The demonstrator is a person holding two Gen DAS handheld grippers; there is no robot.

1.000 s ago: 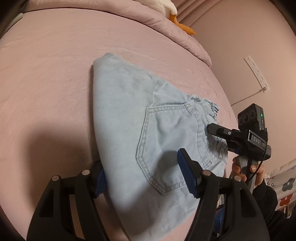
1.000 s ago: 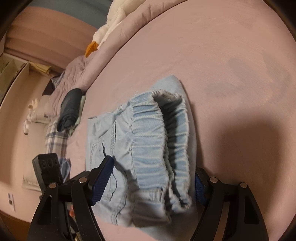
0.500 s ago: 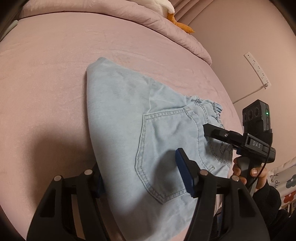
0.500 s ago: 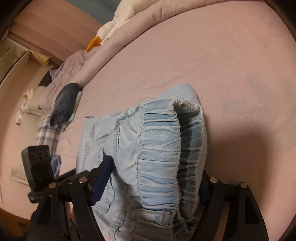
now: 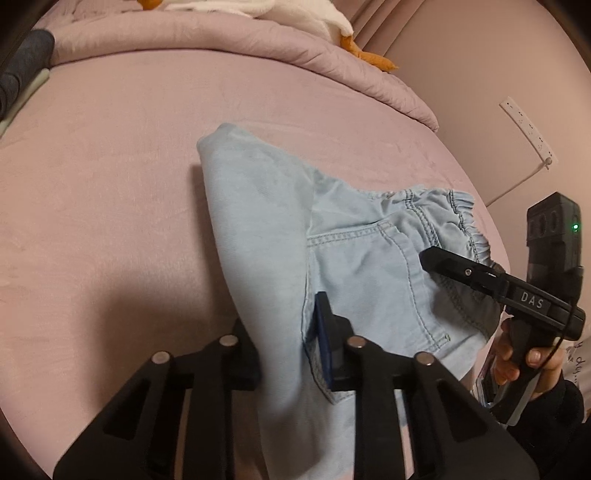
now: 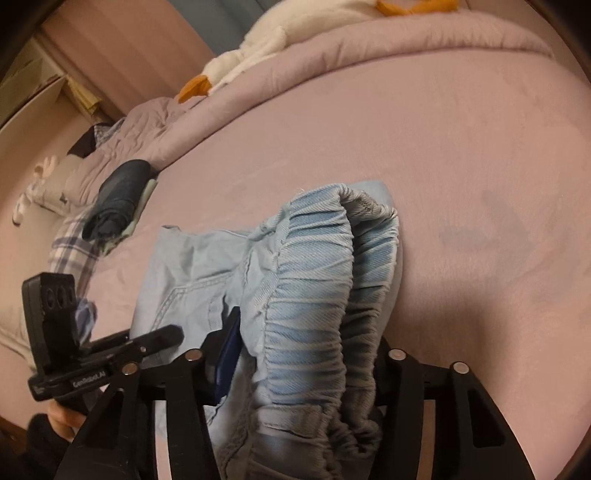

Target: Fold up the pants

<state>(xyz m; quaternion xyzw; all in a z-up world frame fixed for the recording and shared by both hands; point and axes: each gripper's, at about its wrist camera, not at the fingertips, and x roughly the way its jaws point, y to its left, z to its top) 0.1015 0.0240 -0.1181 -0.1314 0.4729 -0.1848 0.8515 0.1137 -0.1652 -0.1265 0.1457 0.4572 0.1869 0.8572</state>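
Observation:
Folded light blue denim pants (image 5: 347,266) lie on the pink bed, back pocket up. My left gripper (image 5: 284,343) is shut on the pants' folded edge, the cloth bunched between its fingers. In the right wrist view the elastic waistband (image 6: 317,306) fills the gap of my right gripper (image 6: 306,354), which is shut on the thick waistband fold. The right gripper also shows in the left wrist view (image 5: 491,284), at the waistband end. The left gripper shows in the right wrist view (image 6: 110,354).
A pink duvet (image 5: 258,40) with a white plush toy (image 5: 295,11) lies at the head of the bed. A rolled dark garment (image 6: 118,199) and plaid cloth (image 6: 74,243) lie at the bed's side. A power strip (image 5: 528,129) hangs on the wall.
Both grippers have narrowed onto the pants and lifted them slightly. The pants have bunched and shifted toward the head of the bed.

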